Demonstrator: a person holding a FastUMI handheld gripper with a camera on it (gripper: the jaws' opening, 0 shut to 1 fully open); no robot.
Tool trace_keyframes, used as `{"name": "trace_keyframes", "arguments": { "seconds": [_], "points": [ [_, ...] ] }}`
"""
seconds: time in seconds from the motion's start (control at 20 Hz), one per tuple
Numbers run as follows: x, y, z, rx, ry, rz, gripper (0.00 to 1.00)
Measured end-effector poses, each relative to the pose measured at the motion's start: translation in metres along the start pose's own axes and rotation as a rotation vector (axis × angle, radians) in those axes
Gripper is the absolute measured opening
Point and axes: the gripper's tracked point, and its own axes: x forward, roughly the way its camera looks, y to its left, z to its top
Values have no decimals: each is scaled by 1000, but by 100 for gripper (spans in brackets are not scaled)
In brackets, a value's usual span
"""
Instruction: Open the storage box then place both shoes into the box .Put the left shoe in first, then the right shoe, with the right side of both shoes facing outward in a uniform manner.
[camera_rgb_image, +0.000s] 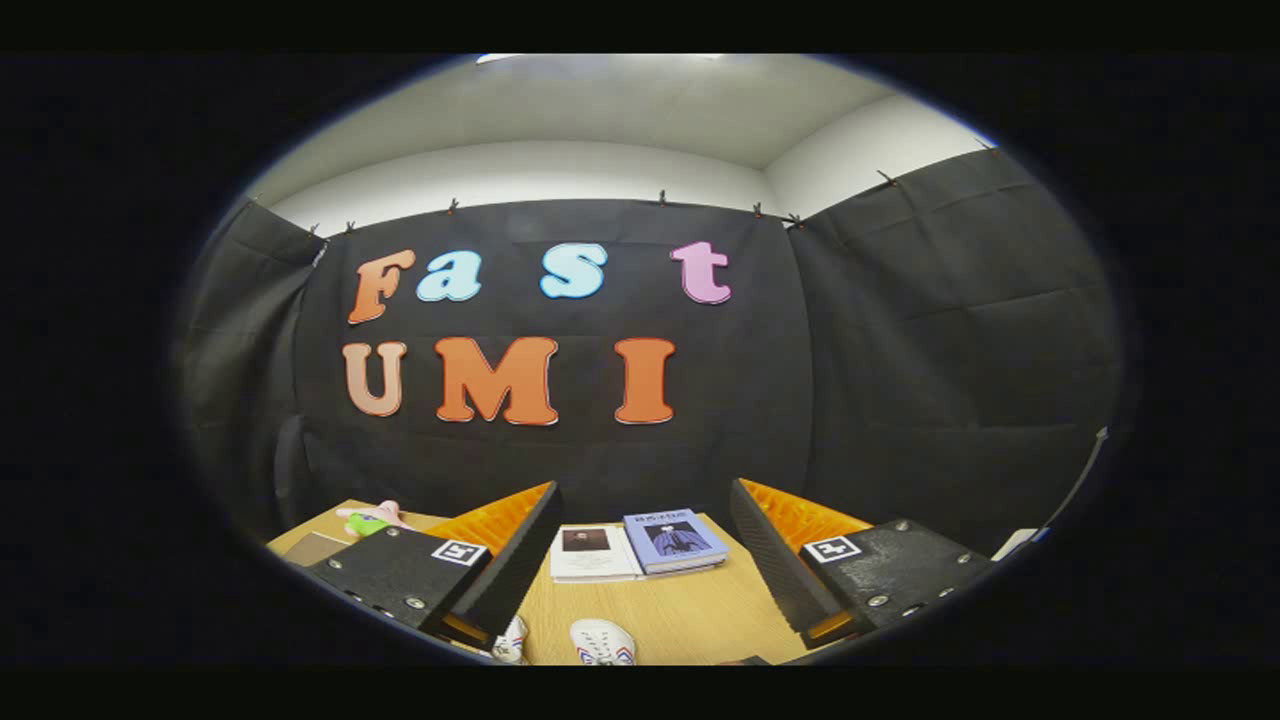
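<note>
White shoes (603, 642) with red-blue stripes, a blue book (675, 540), tan wooden table (690, 610).

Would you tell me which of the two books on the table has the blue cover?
The blue book lies beyond the open gripper, nearer its right finger; the book beside it has a white cover with a dark picture.

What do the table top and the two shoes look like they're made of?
The table looks like light wood or wood-look laminate: pale tan, smooth, matte, faint grain. The two shoes, between the open fingers of the gripper, look like white canvas or synthetic leather with red and blue stripes; too little shows to settle which.
</note>
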Motion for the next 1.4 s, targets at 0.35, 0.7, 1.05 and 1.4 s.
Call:
{"name": "trace_keyframes", "arguments": {
  "seconds": [0.35,0.7,1.05,1.4],
  "points": [
    [9,13,-33,102,74,59,99],
    [19,47,-95,195,225,174,98],
    [20,107,-150,317,382,359,98],
    [6,175,-215,426,569,546,98]
  ]
}}
